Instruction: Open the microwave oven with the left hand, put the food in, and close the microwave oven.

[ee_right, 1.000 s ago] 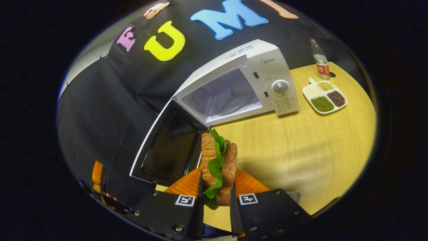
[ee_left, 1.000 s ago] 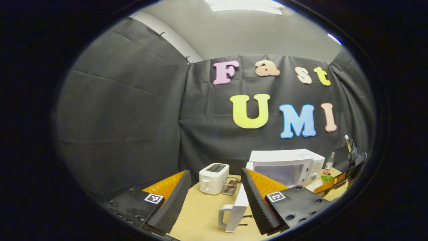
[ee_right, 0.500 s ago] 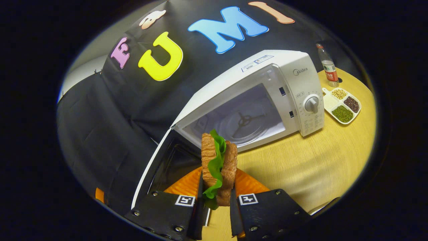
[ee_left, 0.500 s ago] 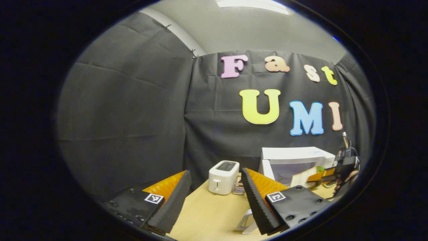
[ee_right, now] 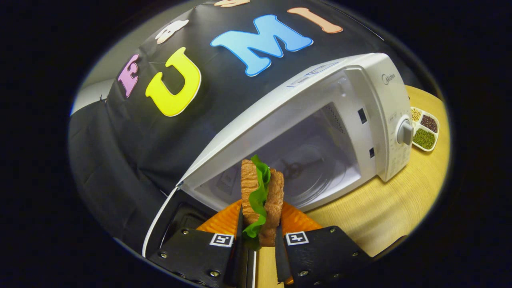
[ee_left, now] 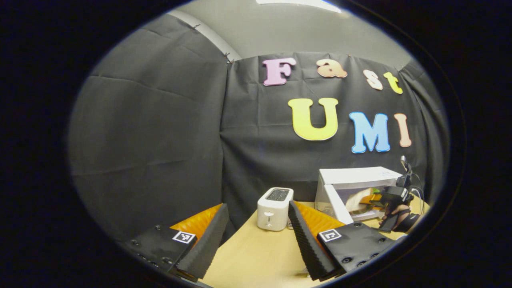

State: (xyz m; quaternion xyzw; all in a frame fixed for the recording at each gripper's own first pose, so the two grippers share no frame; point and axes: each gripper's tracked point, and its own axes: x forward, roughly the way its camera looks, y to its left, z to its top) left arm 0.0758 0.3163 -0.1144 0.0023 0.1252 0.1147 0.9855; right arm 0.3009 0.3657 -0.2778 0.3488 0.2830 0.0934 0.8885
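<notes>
Sandwich (ee_right: 262, 196) clamped in right tongs (ee_right: 258, 244) at microwave (ee_right: 320, 132) mouth; keep level, release w/ care inside. Left tongs (ee_left: 256, 236) apart, empty.

Toaster (ee_left: 274, 203) seen upright on table (ee_left: 256, 256) (wood-look top); divided tray (ee_right: 424, 128) w/ beans set at far edge.

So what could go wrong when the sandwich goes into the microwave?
The sandwich stands on edge, pinched between the right gripper fingers, so it might tip over or lose its lettuce when let go. It could also bump the microwave opening's frame. The open door hangs close beside the gripper and might get knocked.
</notes>
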